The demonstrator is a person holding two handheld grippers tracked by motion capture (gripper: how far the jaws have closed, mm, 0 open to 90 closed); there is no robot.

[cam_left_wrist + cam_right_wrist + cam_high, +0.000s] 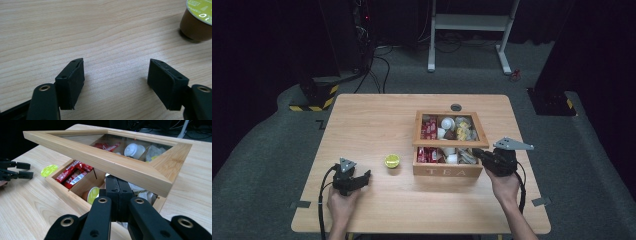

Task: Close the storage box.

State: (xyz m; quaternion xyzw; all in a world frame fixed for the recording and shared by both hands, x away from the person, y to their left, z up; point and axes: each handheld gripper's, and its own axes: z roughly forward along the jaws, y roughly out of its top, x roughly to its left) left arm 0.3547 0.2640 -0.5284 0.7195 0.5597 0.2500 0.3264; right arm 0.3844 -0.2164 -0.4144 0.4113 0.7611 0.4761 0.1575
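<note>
Left gripper (362, 176): low on the table (372, 120), jaws parted with bare wood between them; nothing held; pads (72, 82) clear of everything
Pod (392, 161): green-lidded, standing upright on the table, just ahead of the left gripper and left of the box; in the left gripper view it sits off beyond the right jaw, apart from it
Right gripper (477, 154): jaws squeezed together at the box's front right; tips tucked under the lid's raised front edge; nothing between them
Lid (105, 157): glass-paned wooden frame, tilted up over the box, partway open
Box (447, 171): marked TEA; red sachets (72, 173), white pods and another green pod (93, 194) inside
</note>
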